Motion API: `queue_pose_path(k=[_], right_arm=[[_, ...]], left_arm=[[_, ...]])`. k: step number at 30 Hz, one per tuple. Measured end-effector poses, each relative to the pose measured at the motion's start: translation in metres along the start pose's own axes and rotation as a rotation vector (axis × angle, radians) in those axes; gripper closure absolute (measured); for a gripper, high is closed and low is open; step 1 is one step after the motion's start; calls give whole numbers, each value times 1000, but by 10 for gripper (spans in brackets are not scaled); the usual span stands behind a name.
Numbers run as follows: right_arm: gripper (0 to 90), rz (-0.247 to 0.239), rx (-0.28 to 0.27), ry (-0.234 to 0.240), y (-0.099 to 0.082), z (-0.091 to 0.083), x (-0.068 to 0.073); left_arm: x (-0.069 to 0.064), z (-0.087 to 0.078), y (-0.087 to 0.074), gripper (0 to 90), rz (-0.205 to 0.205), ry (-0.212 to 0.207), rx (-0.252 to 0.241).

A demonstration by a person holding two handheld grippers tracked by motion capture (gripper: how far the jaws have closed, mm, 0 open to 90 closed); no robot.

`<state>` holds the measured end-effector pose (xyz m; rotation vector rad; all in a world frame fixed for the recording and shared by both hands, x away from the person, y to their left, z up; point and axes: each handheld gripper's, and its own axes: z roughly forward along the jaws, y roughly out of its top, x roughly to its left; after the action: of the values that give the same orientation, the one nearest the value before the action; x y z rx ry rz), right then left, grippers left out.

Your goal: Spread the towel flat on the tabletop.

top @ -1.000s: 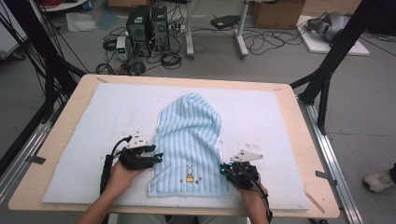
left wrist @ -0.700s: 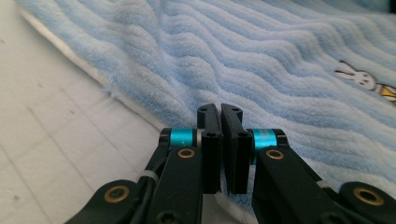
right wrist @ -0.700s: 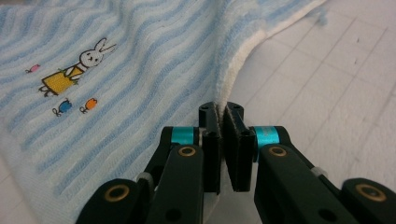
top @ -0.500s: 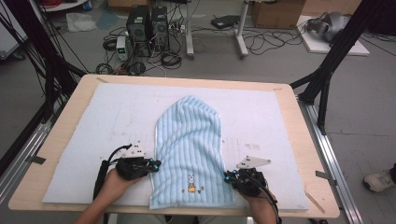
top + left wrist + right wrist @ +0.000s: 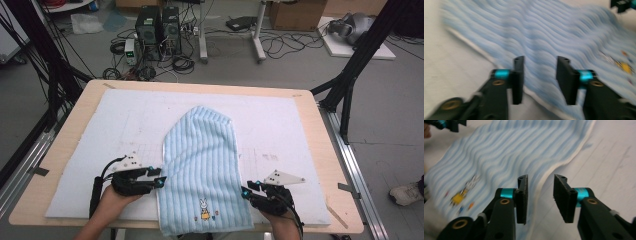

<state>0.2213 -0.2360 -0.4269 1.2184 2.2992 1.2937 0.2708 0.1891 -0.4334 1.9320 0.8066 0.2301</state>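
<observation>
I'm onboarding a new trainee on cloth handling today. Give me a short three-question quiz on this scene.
1. True or false: the left gripper and the right gripper stand at opposite side edges of the towel.
2. What picture is on the towel, and near which end?
3. In its own view, the right gripper's jaws are: A) open, B) clamped on cloth, C) shut on nothing.

Key:
1. True.
2. A small rabbit, near the end closest to the person.
3. A: the jaws stand apart over the towel's edge.
</observation>
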Motion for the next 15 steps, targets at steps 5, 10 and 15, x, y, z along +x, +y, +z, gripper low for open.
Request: queue_pose_path(k=[5, 10, 15], right_arm=[[588, -6, -30, -92, 12, 16, -2], [490, -6, -23, -116, 21, 37, -5], [539, -25, 49, -108, 24, 64, -5]], left_arm=[[10, -2, 1, 515, -36, 84, -95], [16, 0, 2, 511, -34, 119, -116], [19, 0, 2, 486, -35, 134, -131]])
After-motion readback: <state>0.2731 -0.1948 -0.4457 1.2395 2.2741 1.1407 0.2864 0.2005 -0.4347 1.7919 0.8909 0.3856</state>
